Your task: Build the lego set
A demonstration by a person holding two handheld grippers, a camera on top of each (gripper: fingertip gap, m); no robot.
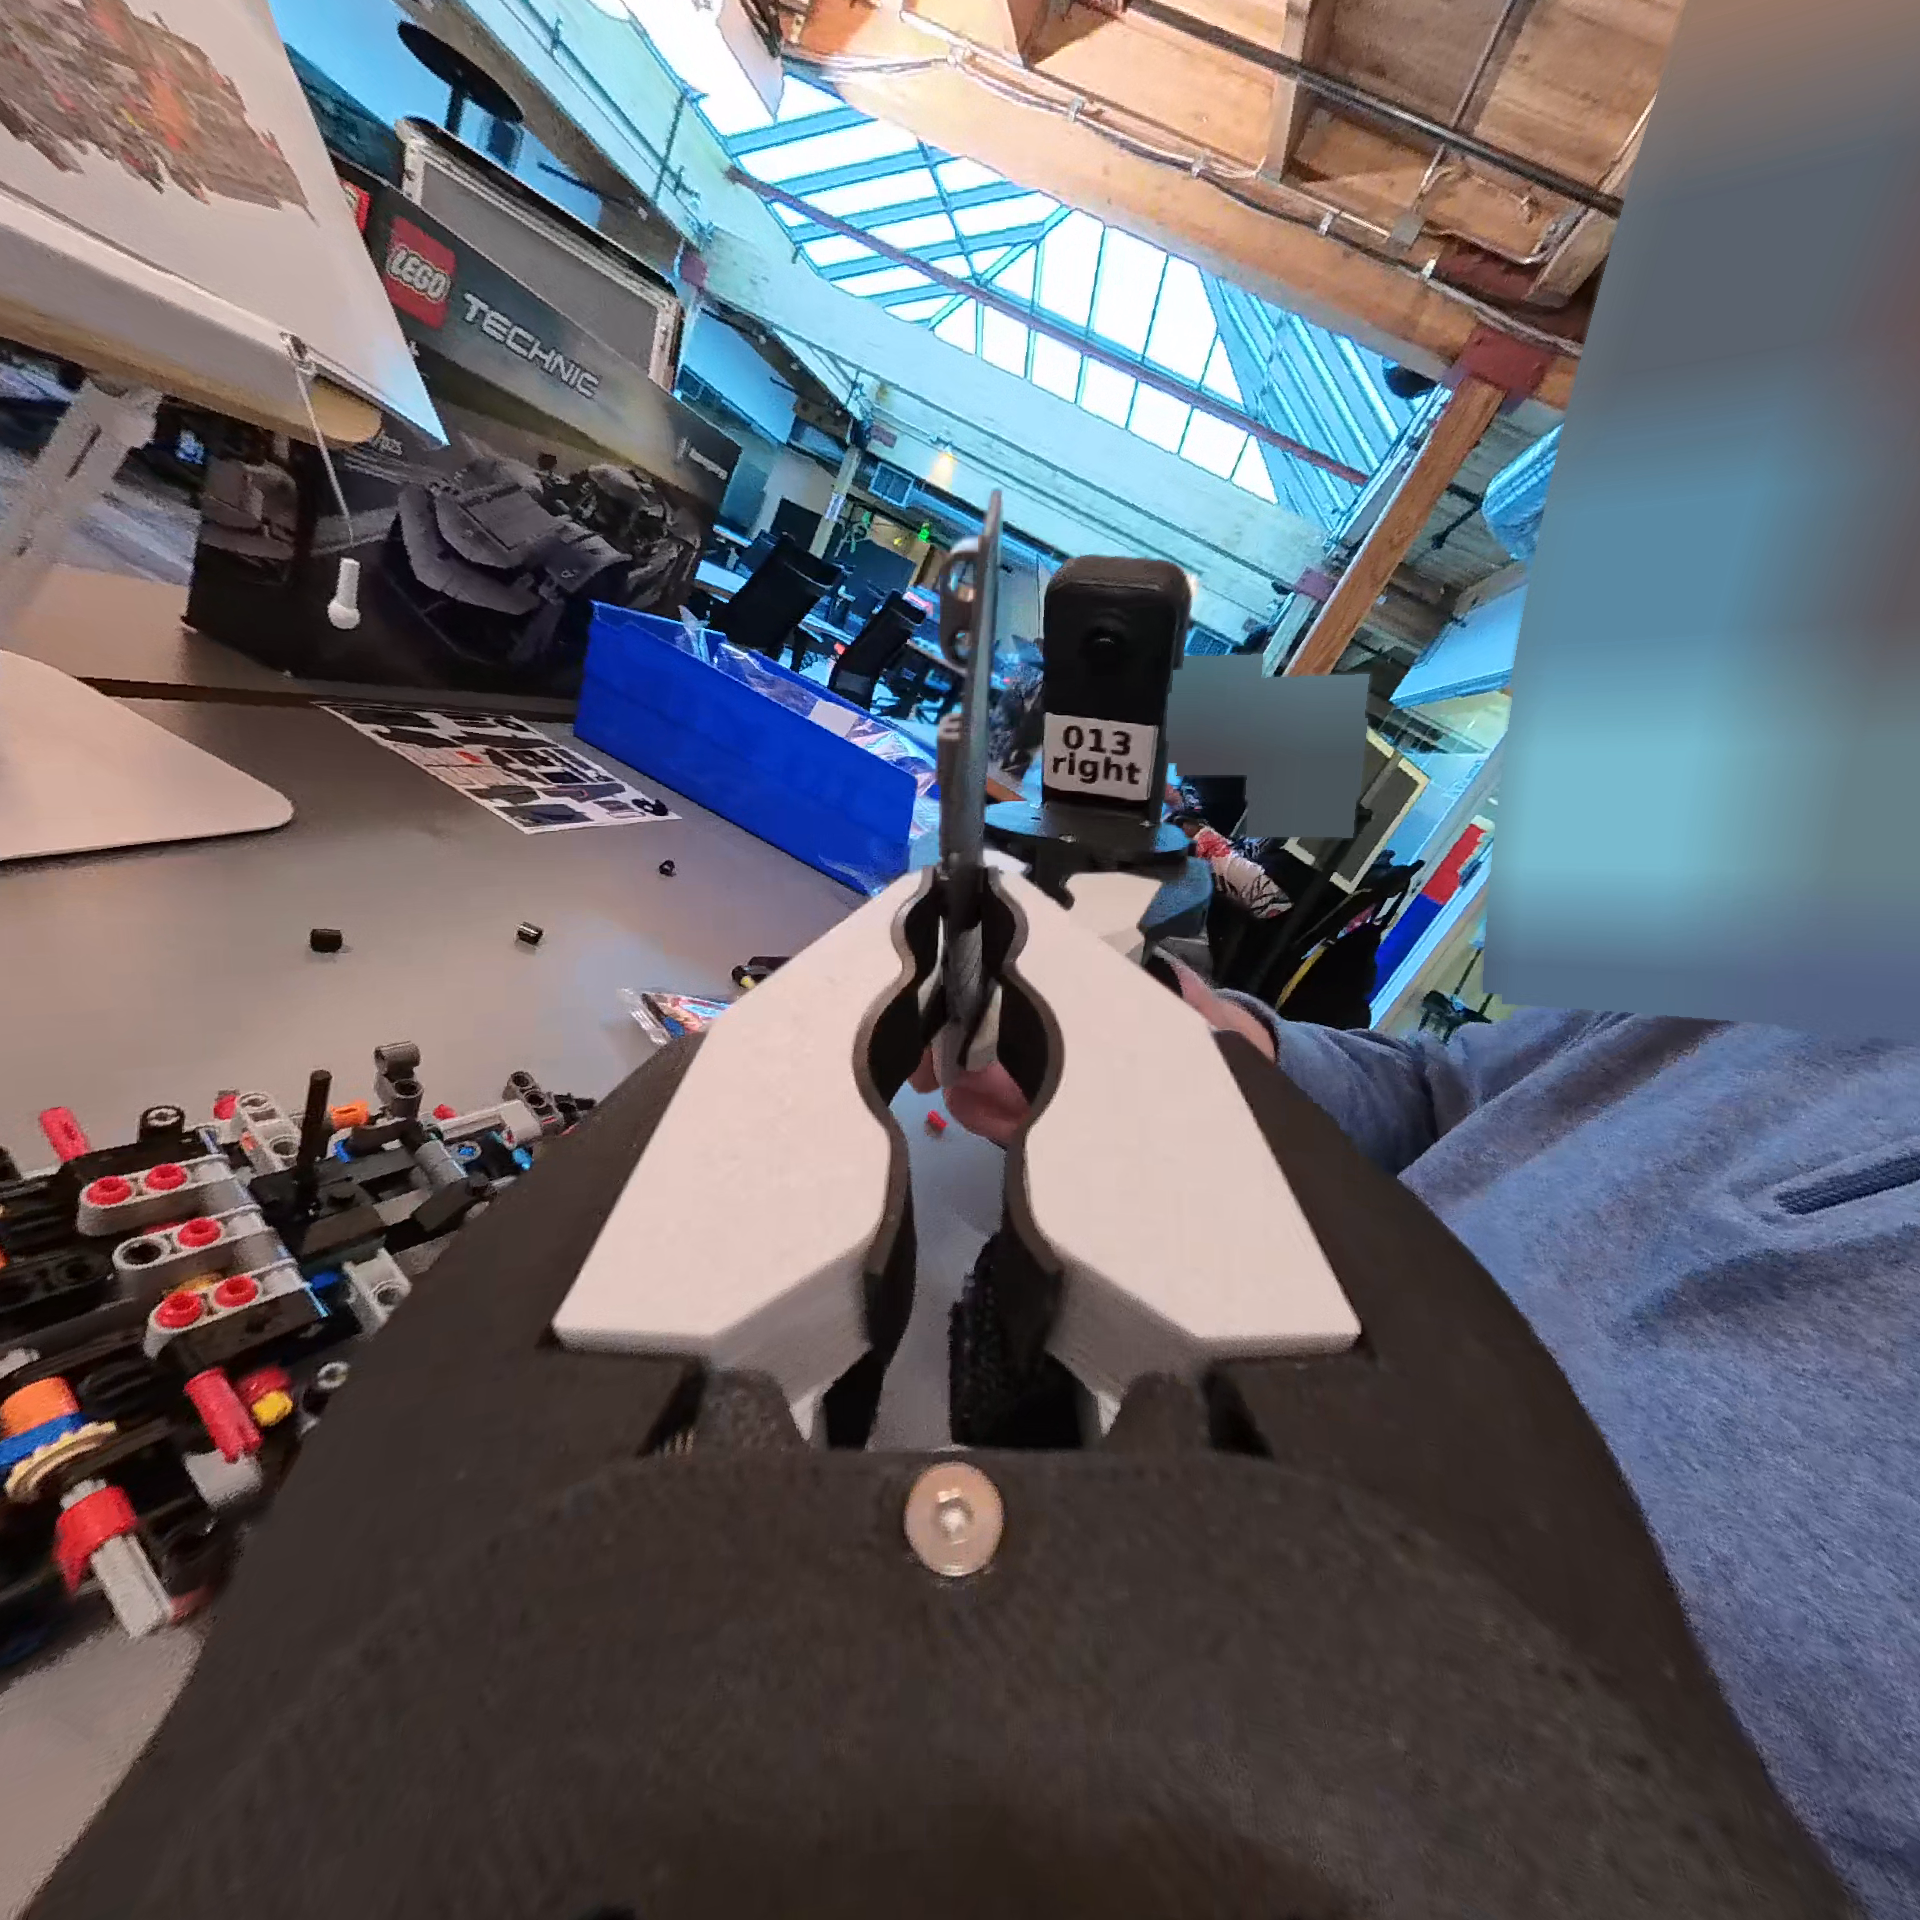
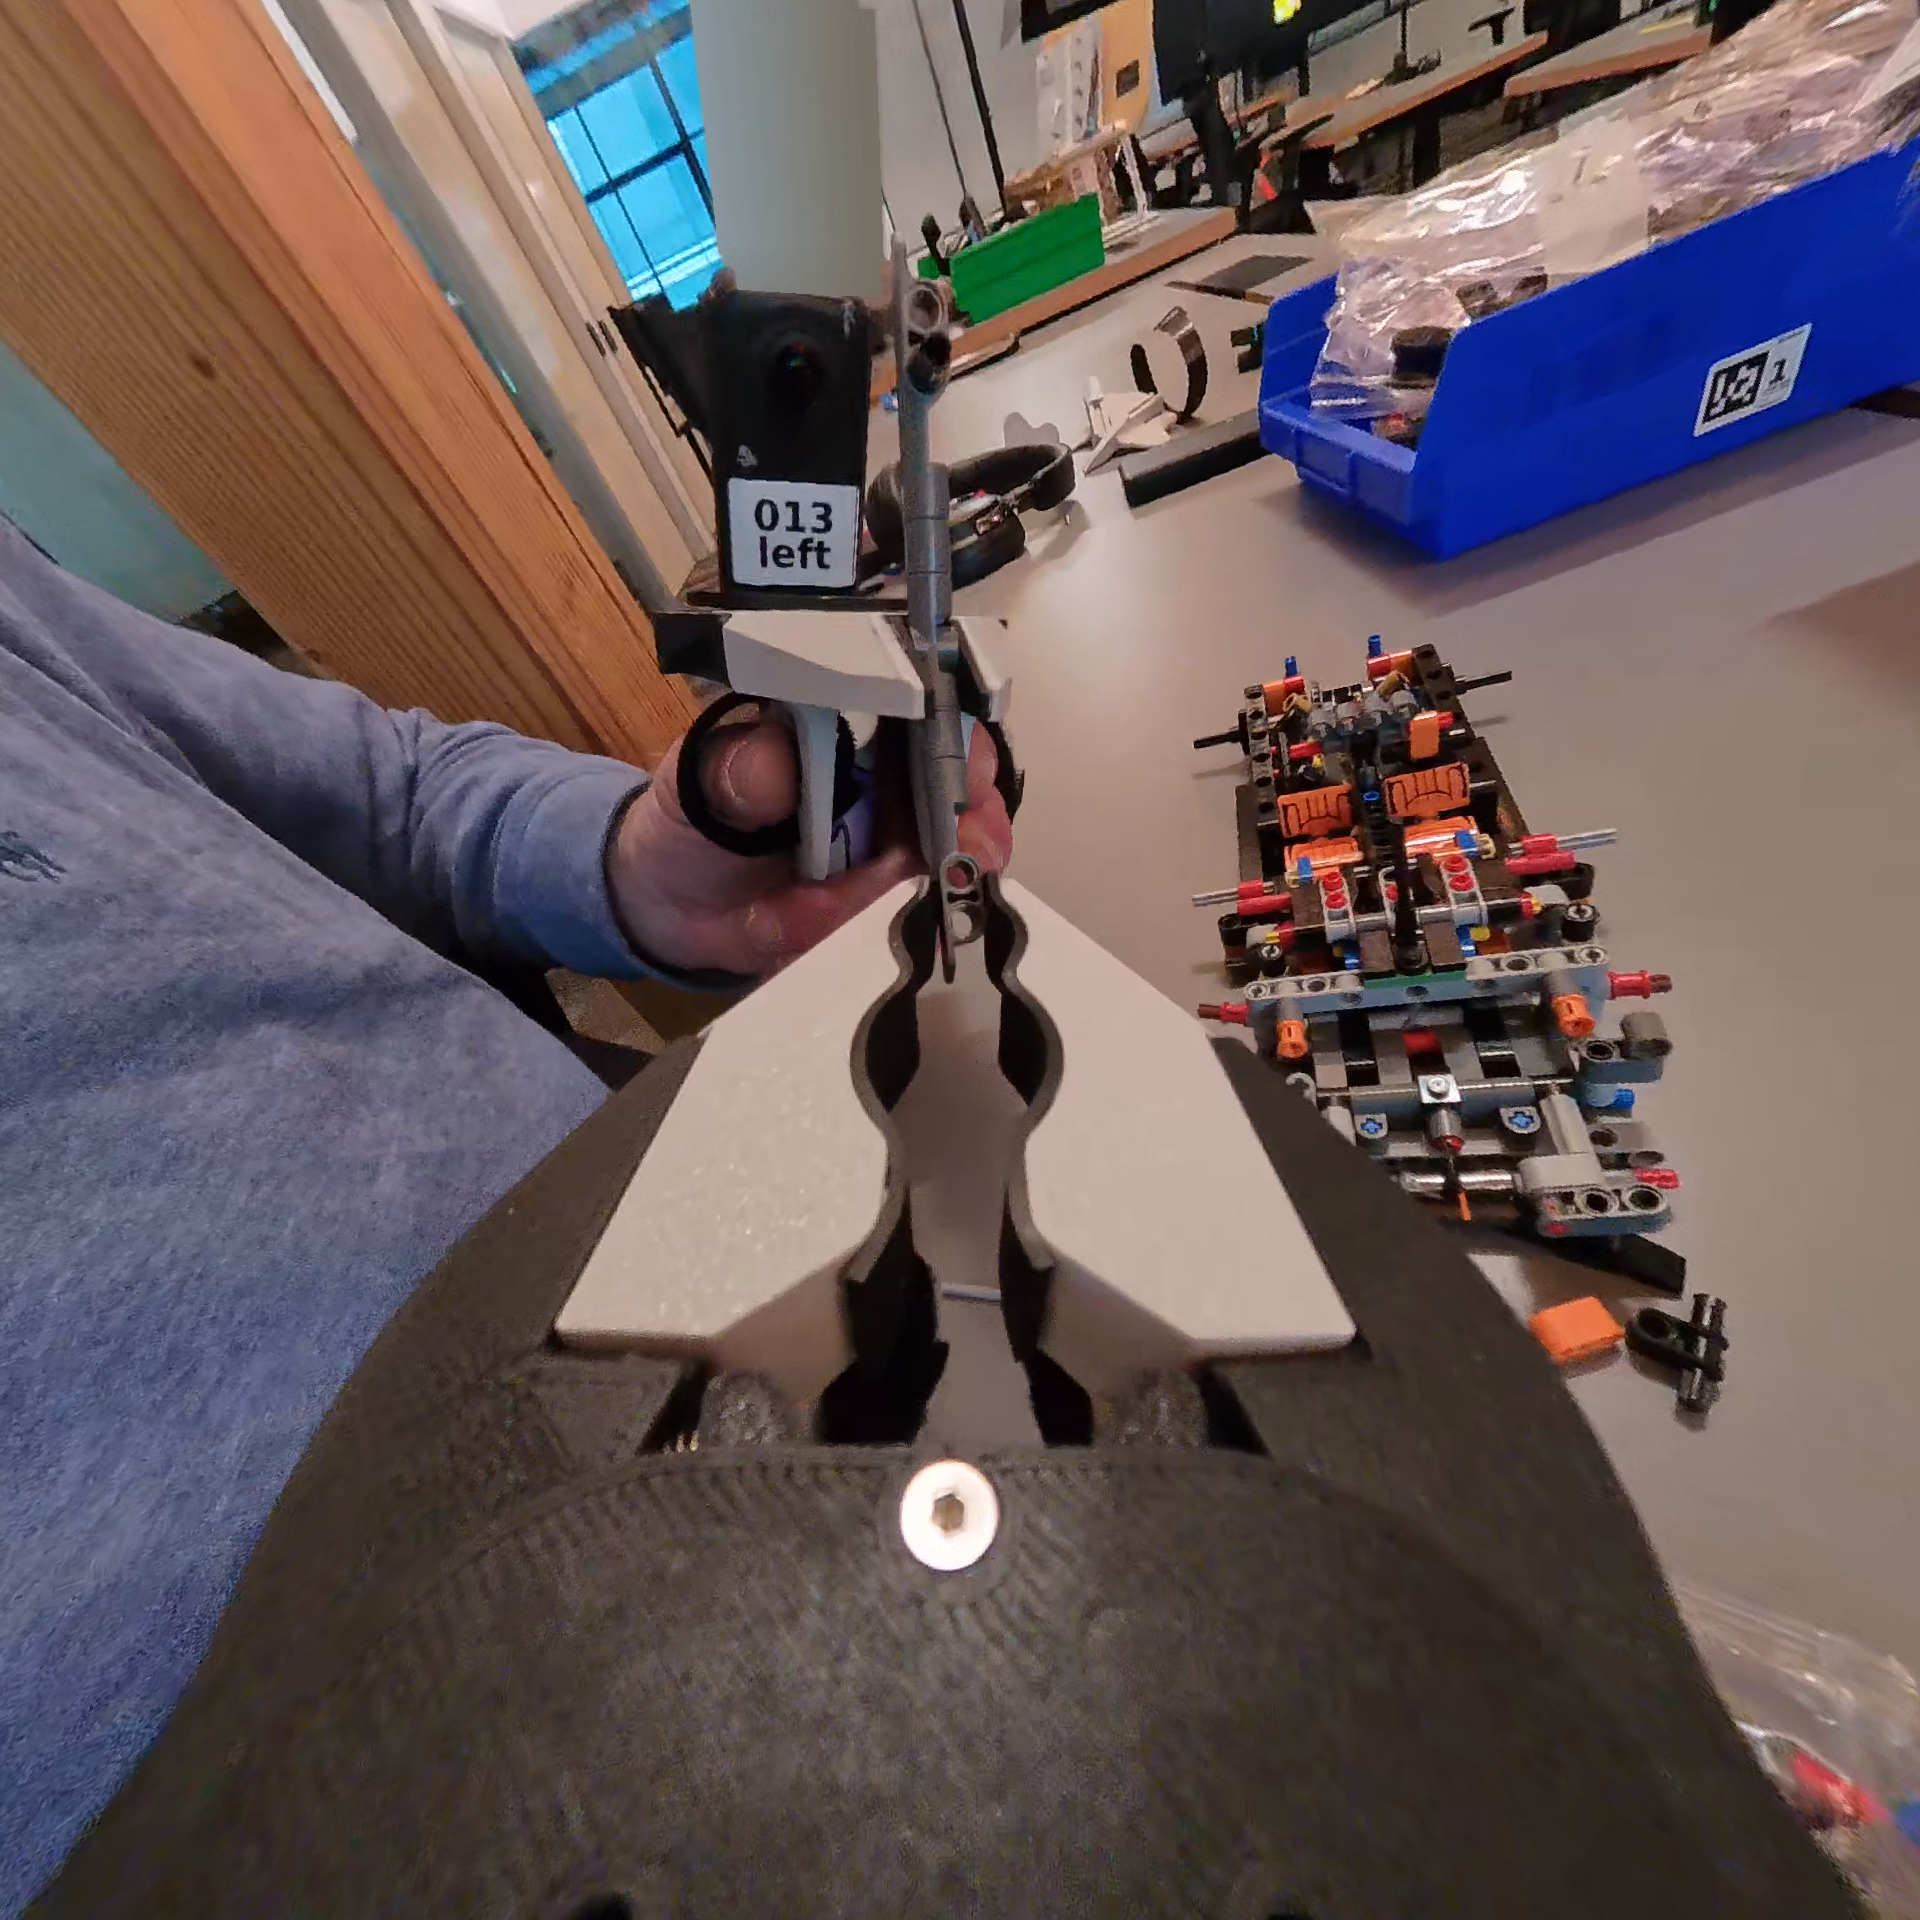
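a: where's the part vs the tools?

b: long thin grey lego beam with pin holes [image 2: 928, 582] is up in the air, off the table, pinched between both tools. left gripper [image 1: 961, 914] has its white fingers closed on the beam's middle. right gripper [image 2: 958, 914] has its fingers closed on the beam's near end, tips only. the two grippers face each other, close together. in the right wrist view a hand [image 2: 769, 862] holds the left tool's handle.

a: orientation?

b: long axis runs roughly along both tools' finger lines. in each wrist view it reads as near vertical in frame, edge-on in the left view. free end pokes up past the left gripper, next to its camera.

a: containers?

b: blue plastic bin [image 2: 1621, 416] sits on the grey table [image 2: 1351, 623], far side, well apart from the beam. holds clear plastic bags of small parts [image 2: 1392, 312]; can't make out individual pieces.

a: the build?

b: partly built black, grey and orange lego chassis [image 2: 1434, 935] lies flat on the table, to the right of the right gripper, not touched. a loose orange tile [image 2: 1574, 1330] and a small black connector [image 2: 1683, 1340] lie just beside its near end.
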